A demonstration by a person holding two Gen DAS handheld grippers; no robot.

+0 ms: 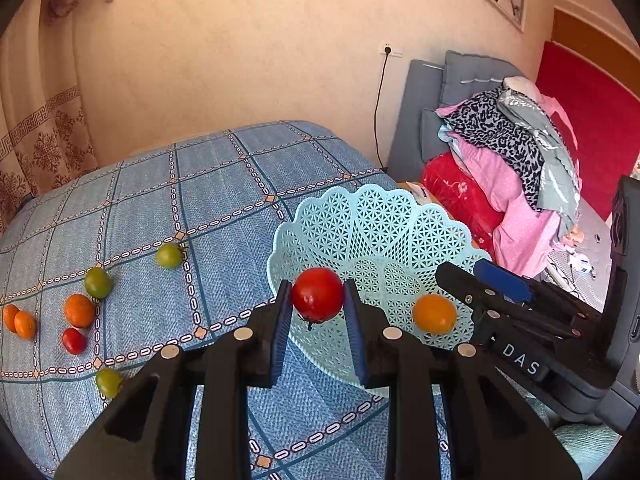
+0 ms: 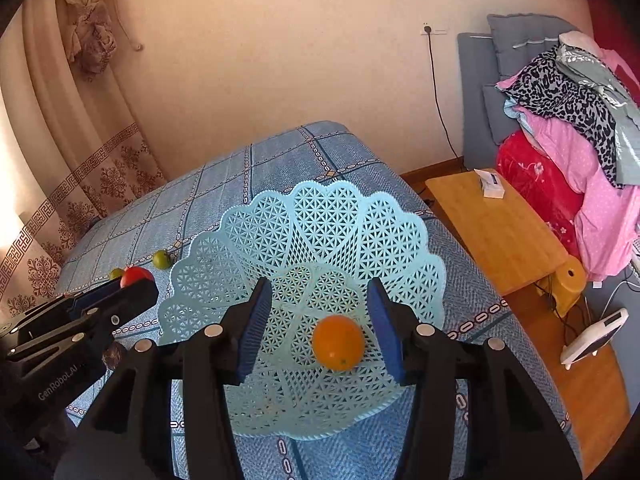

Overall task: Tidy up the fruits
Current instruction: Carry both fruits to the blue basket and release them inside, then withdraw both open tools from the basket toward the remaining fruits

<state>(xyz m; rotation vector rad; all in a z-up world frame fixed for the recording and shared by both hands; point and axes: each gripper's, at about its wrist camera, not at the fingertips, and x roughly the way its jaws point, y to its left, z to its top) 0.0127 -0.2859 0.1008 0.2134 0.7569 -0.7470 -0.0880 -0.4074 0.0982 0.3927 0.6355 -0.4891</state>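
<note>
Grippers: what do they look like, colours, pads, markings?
Both the left gripper and right gripper are matte black plastic with angular jaws, ribbed blue pads and round silver discs on the linkages. White lettering reads "DAS" on the right, "GenRobot.AI" on the left. No cables or sleeves visible.

L gripper [image 1: 318, 312]: lower centre of frame, jaws clamped on red tomato [image 1: 318, 294]. R gripper [image 2: 316, 320]: lower centre, jaws spread wide, holding nothing.
</note>
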